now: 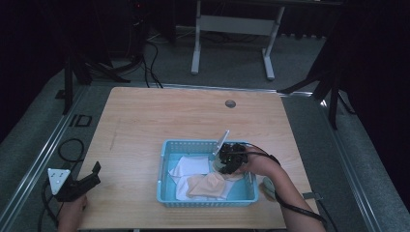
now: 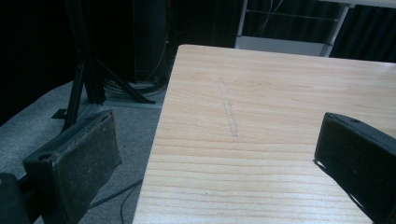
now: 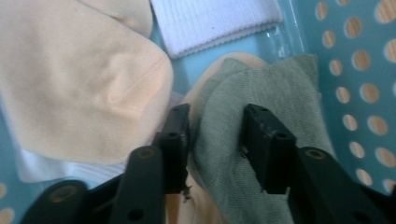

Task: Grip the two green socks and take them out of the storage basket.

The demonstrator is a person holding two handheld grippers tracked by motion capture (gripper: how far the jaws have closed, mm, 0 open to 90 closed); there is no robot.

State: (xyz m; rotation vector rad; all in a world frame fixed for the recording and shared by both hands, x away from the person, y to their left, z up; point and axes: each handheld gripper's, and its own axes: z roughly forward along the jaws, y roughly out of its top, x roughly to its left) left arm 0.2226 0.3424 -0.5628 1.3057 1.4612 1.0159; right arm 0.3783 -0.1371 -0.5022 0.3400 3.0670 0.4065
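A light blue perforated basket [image 1: 162, 169] stands on the near half of the wooden table [image 1: 145, 121]. Inside it lie a beige sock [image 1: 208, 186], white socks [image 1: 191, 164] and a grey-green sock [image 3: 261, 84]. My right gripper [image 3: 217, 114] points down into the basket's right end, its jaws partly apart and straddling the flat grey-green sock; the beige sock [image 3: 84, 79] lies just left of it and a white ribbed sock [image 3: 210, 18] beyond. At the table's near left corner, my left gripper [image 2: 219, 126] stands open over bare wood with nothing between its jaws.
The basket's right wall [image 3: 355, 93] rises close beside my right gripper. A pale grey-green piece [image 1: 267, 185] lies on the table right of the basket, by the forearm. A round grommet [image 1: 230, 103] sits near the far edge. Stands and cables surround the table.
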